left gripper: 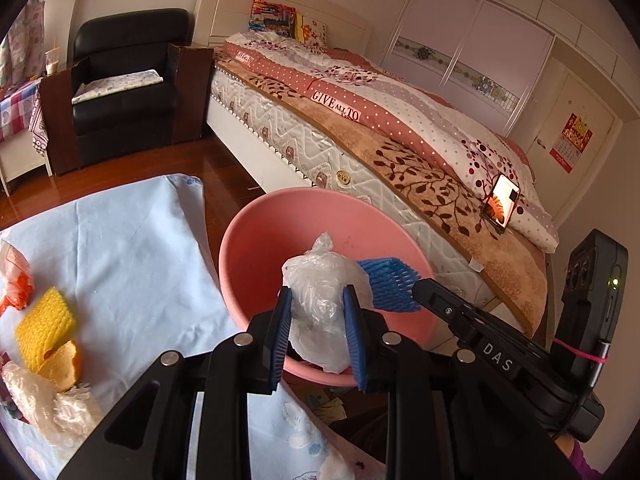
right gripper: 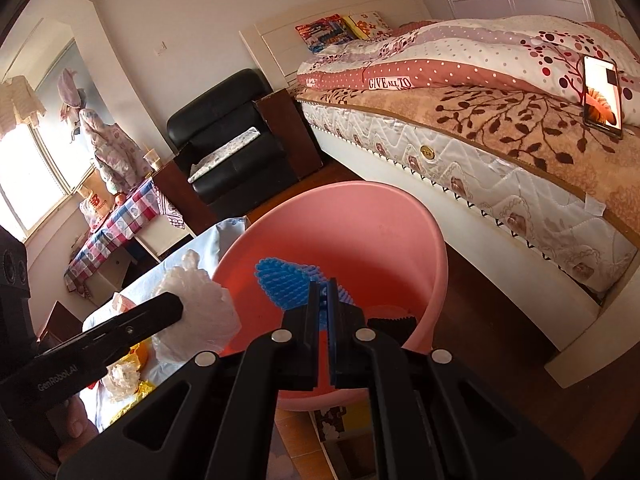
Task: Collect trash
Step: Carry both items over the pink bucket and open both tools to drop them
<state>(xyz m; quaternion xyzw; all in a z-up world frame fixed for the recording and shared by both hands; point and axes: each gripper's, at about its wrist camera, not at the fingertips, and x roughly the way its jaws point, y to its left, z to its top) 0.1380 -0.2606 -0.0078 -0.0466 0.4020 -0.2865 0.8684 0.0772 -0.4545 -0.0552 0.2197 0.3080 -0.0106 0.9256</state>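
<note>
Left wrist: left gripper (left gripper: pixel 318 304) is pinching a crumpled clear plastic bag (left gripper: pixel 320 284), long axis upright w/ knotted tip pointing up, over the near rim of the pink basin (left gripper: pixel 256 240). The right gripper (left gripper: pixel 416 284), marked "DAS", is reaching in from the right w/ blue foam netting (left gripper: pixel 384 280). Bed quilt (left gripper: pixel 360 92) is reading "GIVE ALL TO".

Right wrist: right gripper (right gripper: pixel 325 284) is clamping the netting, jaws nearly closed, netting pointing far-left over the basin. "GenRobot.AI" is showing on the left gripper.
</note>
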